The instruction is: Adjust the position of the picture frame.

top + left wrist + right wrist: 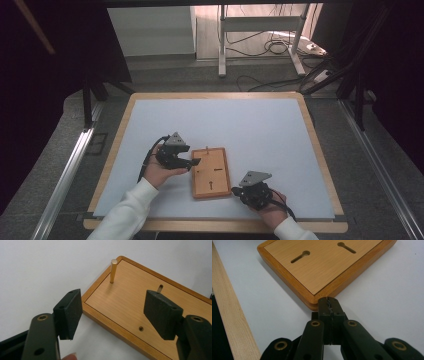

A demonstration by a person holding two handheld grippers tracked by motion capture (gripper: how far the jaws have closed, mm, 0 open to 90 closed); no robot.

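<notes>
Left claw [112,312] apart, straddling left edge of wooden board [130,302], gripping nothing; brass peg [113,271] upright near board's far corner. Right claw [328,305] together, tips against board's near right corner. Board flat on white table [250,120].

A white mat [250,125] covers the wood-rimmed table [312,125]; cables [270,47] lie beyond.

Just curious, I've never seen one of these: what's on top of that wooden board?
A brass pin stands upright near one corner of the wooden board. The top also has keyhole slots and a small hole. What lies underneath the board is covered.
</notes>
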